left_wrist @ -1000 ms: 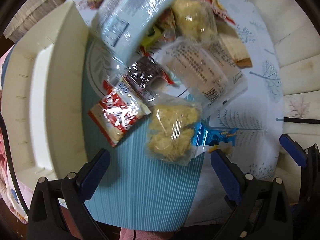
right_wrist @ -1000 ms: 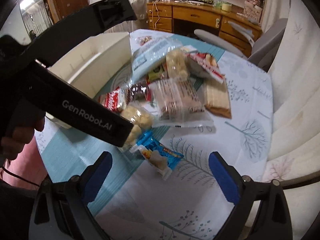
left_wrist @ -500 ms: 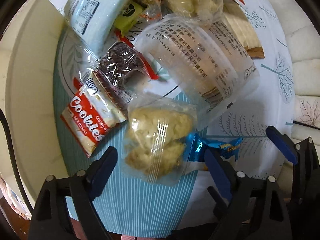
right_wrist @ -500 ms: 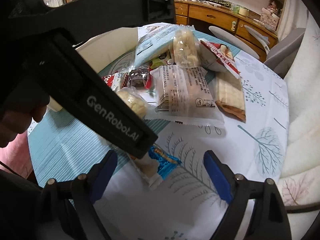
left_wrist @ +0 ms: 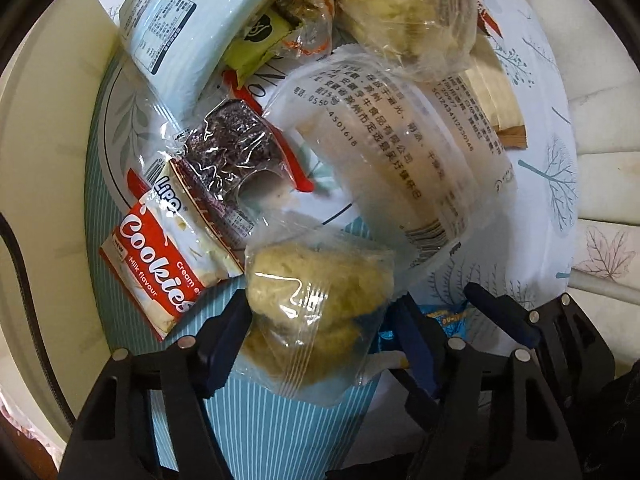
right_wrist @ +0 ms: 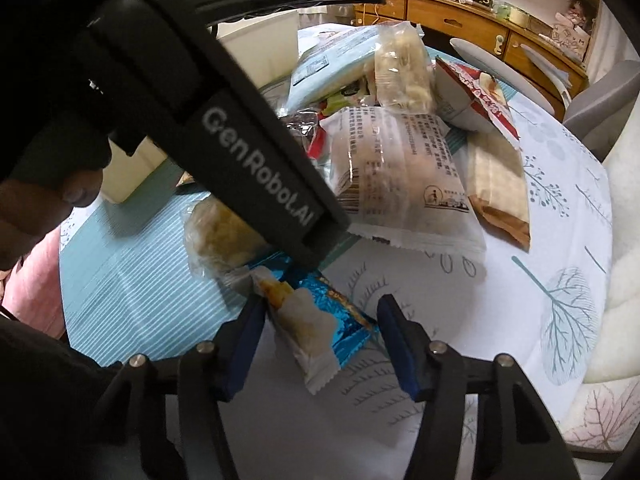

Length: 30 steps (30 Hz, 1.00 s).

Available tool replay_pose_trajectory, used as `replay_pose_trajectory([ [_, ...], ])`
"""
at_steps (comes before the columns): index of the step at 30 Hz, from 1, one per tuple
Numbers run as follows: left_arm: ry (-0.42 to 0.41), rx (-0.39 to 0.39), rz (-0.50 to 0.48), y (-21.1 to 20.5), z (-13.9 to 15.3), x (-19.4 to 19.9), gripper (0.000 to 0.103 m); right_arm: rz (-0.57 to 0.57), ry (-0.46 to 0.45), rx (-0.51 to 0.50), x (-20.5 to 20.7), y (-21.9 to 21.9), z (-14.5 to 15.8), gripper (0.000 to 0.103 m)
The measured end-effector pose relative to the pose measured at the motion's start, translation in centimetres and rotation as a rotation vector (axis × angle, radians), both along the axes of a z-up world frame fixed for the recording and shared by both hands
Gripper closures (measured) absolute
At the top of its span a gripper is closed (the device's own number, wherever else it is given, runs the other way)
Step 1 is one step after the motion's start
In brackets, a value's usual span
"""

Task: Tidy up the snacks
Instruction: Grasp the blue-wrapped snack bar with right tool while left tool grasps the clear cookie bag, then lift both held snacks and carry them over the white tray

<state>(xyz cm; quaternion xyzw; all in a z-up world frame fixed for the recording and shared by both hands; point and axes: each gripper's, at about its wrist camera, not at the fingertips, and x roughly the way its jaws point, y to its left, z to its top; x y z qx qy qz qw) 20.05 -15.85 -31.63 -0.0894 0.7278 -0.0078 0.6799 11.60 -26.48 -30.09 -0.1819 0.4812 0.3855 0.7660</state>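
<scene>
Packets lie bracketed by both grippers' spread fingers.
Left gripper (left_wrist: 320, 344) straddles the clear pastry packet (left_wrist: 316, 312); right gripper (right_wrist: 320, 344) straddles the blue snack bar (right_wrist: 312, 320), lengthwise between fingers, neither pinched.

The snacks are heaped on the surface (right_wrist: 540, 320). Taking the printed bun packet (left_wrist: 400, 160) as landmark: a pastry bag (left_wrist: 316, 316) is set just before it, a cookie packet (left_wrist: 156, 272) to its left, and a wafer packet (right_wrist: 320, 320) before it, to the right of the pastry bag. A tray (left_wrist: 44, 160) is placed far left; a second pastry bag (left_wrist: 404, 12) lies behind, overlapping it.
</scene>
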Motion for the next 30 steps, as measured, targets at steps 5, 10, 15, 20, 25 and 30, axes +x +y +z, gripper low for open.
replay_pose_trajectory([
  [5,-0.014,-0.007,-0.001,0.4,-0.3,-0.4,0.047,-0.016,0.055,0.018,0.8,0.2,-0.1,0.051],
  [10,-0.011,0.019,0.013,0.9,0.2,-0.6,0.048,-0.058,0.118,0.035,1.1,0.1,-0.2,0.068],
  [15,0.012,0.039,0.037,0.4,1.3,-1.9,0.049,-0.129,0.174,0.050,1.7,-0.8,-0.2,0.069],
  [20,0.034,0.063,0.058,1.6,1.5,-3.1,0.049,-0.198,0.231,0.064,2.4,-2.3,-0.3,0.069],
  [25,0.030,0.077,0.059,2.3,3.1,-4.5,0.049,-0.252,0.259,0.088,2.3,-4.1,-0.2,0.070],
  [30,-0.012,0.071,0.056,3.2,6.1,-5.0,0.049,-0.269,0.261,0.115,1.3,-4.4,0.9,0.070],
])
